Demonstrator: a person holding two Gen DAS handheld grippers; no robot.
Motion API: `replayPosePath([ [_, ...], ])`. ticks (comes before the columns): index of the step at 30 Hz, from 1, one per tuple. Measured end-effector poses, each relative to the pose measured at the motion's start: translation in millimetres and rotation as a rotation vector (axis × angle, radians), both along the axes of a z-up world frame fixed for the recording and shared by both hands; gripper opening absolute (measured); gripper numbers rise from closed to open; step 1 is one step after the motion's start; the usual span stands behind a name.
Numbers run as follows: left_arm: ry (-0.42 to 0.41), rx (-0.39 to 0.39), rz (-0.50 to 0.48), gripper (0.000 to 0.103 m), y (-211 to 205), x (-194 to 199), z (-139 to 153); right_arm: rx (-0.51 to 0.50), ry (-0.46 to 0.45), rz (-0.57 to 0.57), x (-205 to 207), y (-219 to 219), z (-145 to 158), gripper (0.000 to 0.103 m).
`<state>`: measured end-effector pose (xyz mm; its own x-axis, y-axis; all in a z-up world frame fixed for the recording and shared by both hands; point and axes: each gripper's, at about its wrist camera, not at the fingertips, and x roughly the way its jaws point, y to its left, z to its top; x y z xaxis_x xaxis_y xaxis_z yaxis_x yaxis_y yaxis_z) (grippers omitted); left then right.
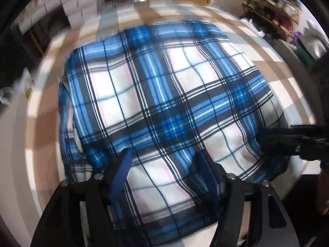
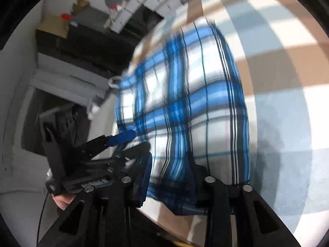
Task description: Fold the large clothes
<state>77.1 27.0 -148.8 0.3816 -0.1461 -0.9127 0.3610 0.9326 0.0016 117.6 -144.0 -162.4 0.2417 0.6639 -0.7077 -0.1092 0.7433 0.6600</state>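
Two claws: my left claw wide, empty — right claw pinching the cloth's near edge.
Plaid cloth: folded on the bench — more folding likely.

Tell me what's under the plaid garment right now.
The plaid garment lies on a brown, white and grey checked cloth, which shows around its edges. Whatever sits directly beneath the fabric is covered.

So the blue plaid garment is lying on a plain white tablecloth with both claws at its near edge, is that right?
Not quite. The blue plaid garment lies on a checked tablecloth of brown, white and grey-blue squares, not a plain white one; the right wrist view shows it best. The left claw and right claw are at its near edge.
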Motion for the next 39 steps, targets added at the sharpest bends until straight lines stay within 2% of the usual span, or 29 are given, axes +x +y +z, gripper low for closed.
replayPosePath([
  [3, 0.015, -0.015, 0.023, 0.063, 2, 1, 7, -0.092, -0.052, 0.050, 2, 14, 1, 0.028],
  [5, 0.004, -0.090, 0.034, 0.063, 12, -8, 21, -0.075, -0.052, 0.039, 0, 12, 6, 0.028],
  [7, 0.023, -0.120, 0.035, 0.063, 20, -16, 21, -0.027, -0.064, 0.032, -6, 5, 13, 0.032],
  [10, 0.057, -0.091, 0.009, 0.062, 17, -20, 0, -0.023, -0.067, 0.045, -23, -1, 17, 0.032],
  [12, -0.003, -0.054, -0.006, 0.063, 12, -23, -5, -0.056, -0.044, 0.059, -27, 2, 10, 0.030],
  [15, -0.013, -0.003, -0.016, 0.064, 3, -24, -4, -0.120, -0.059, 0.077, -22, 14, 6, 0.028],
  [18, -0.024, -0.046, 0.018, 0.064, 19, -21, 14, -0.133, -0.079, 0.082, -27, 14, 14, 0.029],
  [20, -0.070, -0.090, 0.118, 0.065, 45, -9, 33, -0.084, -0.142, 0.041, -27, 3, 28, 0.032],
  [21, -0.077, -0.100, 0.192, 0.074, 62, 1, 38, -0.071, -0.173, 0.011, -29, -2, 34, 0.043],
  [22, -0.067, -0.119, 0.231, 0.084, 75, 9, 37, -0.064, -0.229, -0.066, -29, -16, 44, 0.062],
  [24, 0.021, -0.198, 0.319, 0.085, 100, 31, 26, -0.075, -0.281, -0.178, -29, -33, 52, 0.076],
  [25, 0.092, -0.230, 0.340, 0.085, 107, 42, 16, -0.078, -0.283, -0.214, -28, -38, 53, 0.076],
  [26, 0.147, -0.277, 0.352, 0.085, 114, 52, 6, -0.079, -0.254, -0.229, -21, -43, 48, 0.076],
  [28, 0.184, -0.315, 0.363, 0.085, 117, 60, -5, -0.085, -0.189, -0.222, -12, -48, 36, 0.076],
  [29, 0.157, -0.332, 0.342, 0.085, 115, 61, -3, -0.097, -0.167, -0.212, -6, -47, 30, 0.076],
  [32, 0.183, -0.348, 0.263, 0.085, 100, 68, -6, -0.136, -0.133, -0.182, 3, -57, 20, 0.076],
  [35, 0.213, -0.432, 0.186, 0.085, 87, 73, -8, -0.107, -0.078, -0.177, 19, -57, 7, 0.076],
  [36, 0.220, -0.442, 0.163, 0.082, 83, 74, -9, -0.086, -0.070, -0.166, 21, -56, 5, 0.075],
  [37, 0.220, -0.439, 0.150, 0.069, 79, 72, -7, -0.081, -0.076, -0.152, 23, -53, 5, 0.071],
  [39, 0.242, -0.482, 0.131, 0.045, 78, 73, -7, -0.084, -0.062, -0.112, 22, -47, 6, 0.062],
])
